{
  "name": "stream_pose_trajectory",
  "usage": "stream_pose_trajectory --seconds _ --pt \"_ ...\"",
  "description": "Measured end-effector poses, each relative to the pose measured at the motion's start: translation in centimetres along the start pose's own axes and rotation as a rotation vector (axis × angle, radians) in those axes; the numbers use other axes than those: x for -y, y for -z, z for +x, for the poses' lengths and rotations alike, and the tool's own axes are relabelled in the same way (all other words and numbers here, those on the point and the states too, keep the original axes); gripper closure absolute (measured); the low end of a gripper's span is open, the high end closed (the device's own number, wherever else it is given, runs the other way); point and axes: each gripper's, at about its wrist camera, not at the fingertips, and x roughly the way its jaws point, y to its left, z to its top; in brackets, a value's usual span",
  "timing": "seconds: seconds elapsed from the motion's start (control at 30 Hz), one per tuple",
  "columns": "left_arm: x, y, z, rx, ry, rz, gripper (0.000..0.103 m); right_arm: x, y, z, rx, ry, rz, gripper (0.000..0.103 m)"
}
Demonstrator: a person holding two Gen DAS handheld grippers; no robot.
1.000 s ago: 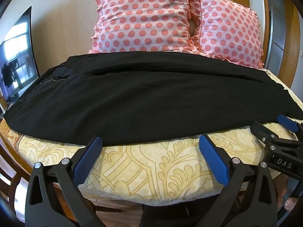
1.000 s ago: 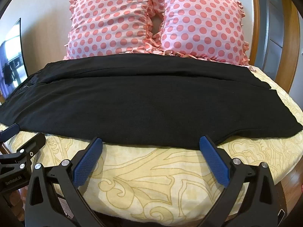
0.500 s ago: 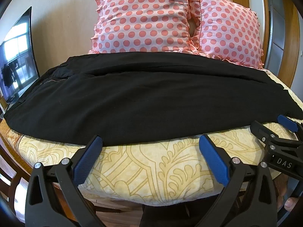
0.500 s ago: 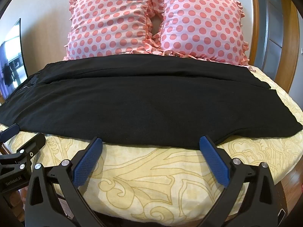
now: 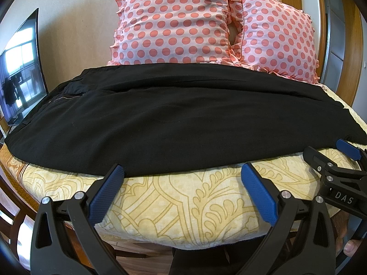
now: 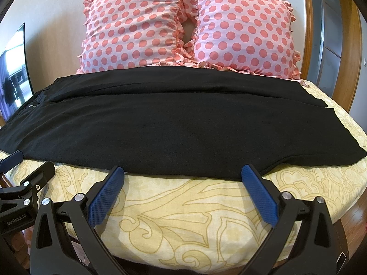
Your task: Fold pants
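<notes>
1. One pair of black pants (image 5: 174,123) lies spread across the bed (image 5: 183,197), its length running left to right. The waist and zipper end is at my left and the leg hems at my right. I judge it is laid out this way so both long edges can be reached for a lengthwise fold.
2. The cloth looks matte and heavy, mostly smooth. A long seam or crease runs along the far side, and a small rumple sits by the zipper. It reads to me as already doubled leg on leg, though I cannot be sure.
3. The near edge of the pants lies just past my fingertips in both views. I take it no fold is under way at this instant.
4. My left gripper (image 5: 183,171) hovers over the yellow patterned cover, jaws spread wide, holding nothing. Its tips are just beside the near hem, around the middle of the garment.
5. My right gripper (image 6: 183,173) sits the same way further along towards the leg end, jaws wide and empty. The two tools are side by side so I can pinch the near edge at two places and lift it evenly.
6. Two polka-dot pillows (image 6: 183,27) stand behind the pants against the wall. A dark screen (image 5: 20,68) is at far left.
</notes>
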Motion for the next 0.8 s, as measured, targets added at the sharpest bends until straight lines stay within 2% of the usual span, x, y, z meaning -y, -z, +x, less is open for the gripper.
stream_pose_trajectory --seconds 0.8 --pt "-0.01 -0.01 -0.01 0.002 0.0 0.0 0.002 -0.05 0.21 0.09 0.005 0.0 0.001 0.001"
